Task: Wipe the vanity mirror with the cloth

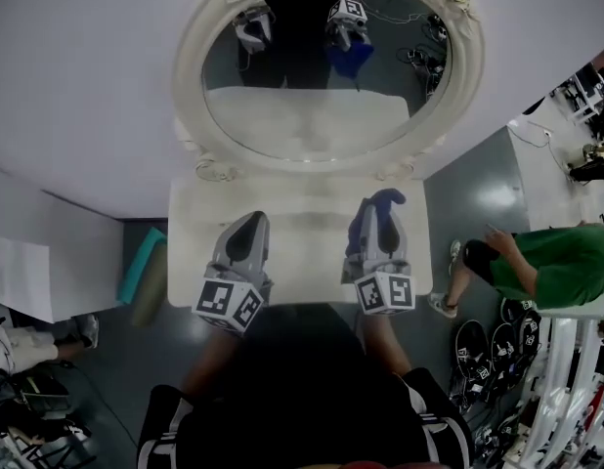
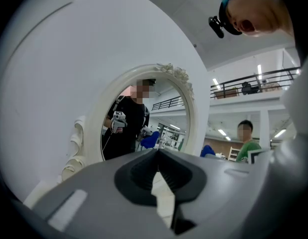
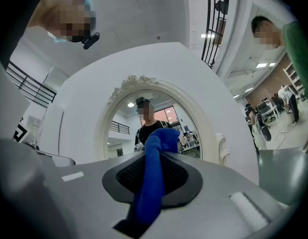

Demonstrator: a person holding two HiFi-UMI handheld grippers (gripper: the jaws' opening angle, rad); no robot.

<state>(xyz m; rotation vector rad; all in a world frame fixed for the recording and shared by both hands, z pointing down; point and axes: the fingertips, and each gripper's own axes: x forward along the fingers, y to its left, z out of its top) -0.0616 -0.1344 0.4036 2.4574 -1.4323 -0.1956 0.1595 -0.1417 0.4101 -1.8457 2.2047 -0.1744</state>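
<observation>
Right gripper is clamped on a blue cloth. The fabric runs up between the jaws and bunches into a wad past the tips. Left gripper has its jaws pressed together with nothing in them. Both hang over the front half of the white vanity top, left one nearer the front left corner, right one nearer the right edge. The oval vanity mirror stands at the back edge of the top against the white wall, in an ornate cream frame, well apart from both grippers, so wiping looks not yet begun. To do it well, I'd lead with the wad so fabric meets the glass, not the jaw tips. Start high and work down in overlapping passes, with light pressure since the mirror might rock. Keep the empty left gripper off the glass, maybe steadying the frame. The grip on the cloth looks firm enough. A person in green sits off to the right.
</observation>
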